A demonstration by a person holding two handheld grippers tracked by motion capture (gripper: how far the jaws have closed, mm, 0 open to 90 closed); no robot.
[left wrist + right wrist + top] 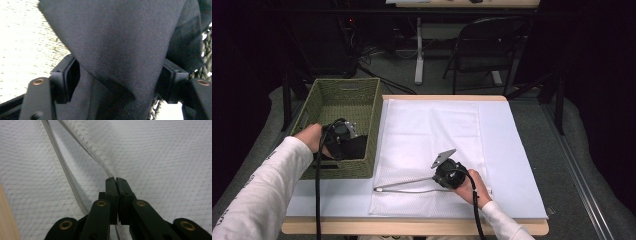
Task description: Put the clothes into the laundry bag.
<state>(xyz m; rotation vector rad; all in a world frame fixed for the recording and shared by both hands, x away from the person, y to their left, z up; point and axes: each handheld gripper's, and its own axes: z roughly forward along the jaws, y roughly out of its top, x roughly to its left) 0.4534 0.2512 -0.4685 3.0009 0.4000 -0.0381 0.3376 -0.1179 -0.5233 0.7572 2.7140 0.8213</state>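
Two grippers are at work on the table. The left gripper (343, 136) is down inside the green basket (319, 100) at the left edge, close to its near wall, with little room around it. Its jaws sit on both sides of a black cloth (120, 50) but do not pinch it. The right gripper (116, 185) is clenched on the top edge of the white mesh bag (432, 125), lifting it open. The right gripper view shows the zipper (66, 170) up close. The far right of the bag lies flat and free.
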